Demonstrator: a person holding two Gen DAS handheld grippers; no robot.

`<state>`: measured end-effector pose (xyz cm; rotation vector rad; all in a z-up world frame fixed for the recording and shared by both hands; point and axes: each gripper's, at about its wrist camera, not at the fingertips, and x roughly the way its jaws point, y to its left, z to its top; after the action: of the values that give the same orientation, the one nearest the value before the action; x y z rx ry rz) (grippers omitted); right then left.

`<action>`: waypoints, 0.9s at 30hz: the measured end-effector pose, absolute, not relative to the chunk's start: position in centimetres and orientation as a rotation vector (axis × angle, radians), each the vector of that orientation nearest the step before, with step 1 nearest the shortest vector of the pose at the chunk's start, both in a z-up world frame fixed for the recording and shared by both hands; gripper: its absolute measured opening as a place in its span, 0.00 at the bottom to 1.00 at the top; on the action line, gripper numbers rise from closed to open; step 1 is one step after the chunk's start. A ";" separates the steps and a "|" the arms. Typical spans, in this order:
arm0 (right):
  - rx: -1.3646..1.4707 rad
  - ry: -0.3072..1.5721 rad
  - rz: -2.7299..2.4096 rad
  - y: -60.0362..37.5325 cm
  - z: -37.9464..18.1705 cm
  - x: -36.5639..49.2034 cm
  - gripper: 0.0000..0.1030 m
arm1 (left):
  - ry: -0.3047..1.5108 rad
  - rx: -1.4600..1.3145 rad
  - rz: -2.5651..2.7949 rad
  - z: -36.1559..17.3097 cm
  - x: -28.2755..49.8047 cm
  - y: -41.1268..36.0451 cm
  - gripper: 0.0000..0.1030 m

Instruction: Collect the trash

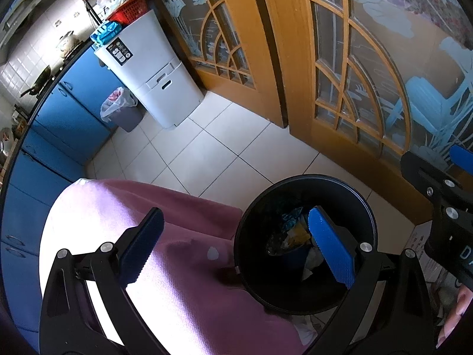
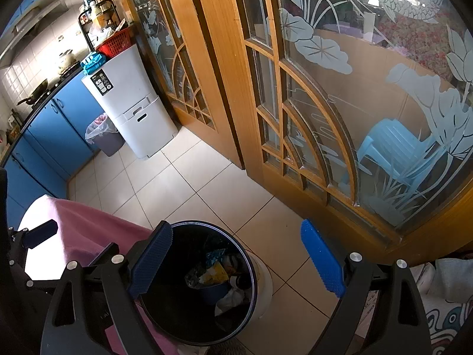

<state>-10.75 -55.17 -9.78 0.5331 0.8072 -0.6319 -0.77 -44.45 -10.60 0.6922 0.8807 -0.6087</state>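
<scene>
Both empty and spread wide: left gripper (image 1: 236, 245) hanging over the pink-covered bench (image 1: 183, 281) and the near rim of the black bin (image 1: 366, 207), right gripper (image 2: 236, 261) poised above the same black bin (image 2: 254, 269) and the floor tiles (image 2: 224, 195) beside it. Nothing held between either pair of pads.

Trash (image 2: 212, 272) already lying inside the bin: crumpled wrappers, something yellow, a white scrap, seen also from the left wrist as trash (image 1: 292, 236). Probably between drops, with a hunt for the next piece ahead. No loose litter visible on the bench or tiles, so next move likely calls for turning away to search, then closing on a scrap and carrying it back over the bin's mouth.

Bench edge touching or just beside the bin; hard to tell which. Cardboard box (image 1: 422, 248) close at right, a snag for a swinging arm.

Farther off: wooden glass doors (image 2: 310, 118), lined grey bin (image 2: 103, 136), white cabinet (image 2: 133, 103), blue cupboards (image 1: 68, 109).
</scene>
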 end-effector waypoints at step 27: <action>0.547 0.807 -0.637 -55.8 -9.9 -11.1 0.84 | 0.812 0.730 -0.641 -10.6 -2.3 -44.8 0.97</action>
<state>-11.12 -55.75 -9.92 0.5473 0.8072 -0.6369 -2.34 -44.76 -10.55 0.7303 0.8120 -0.6408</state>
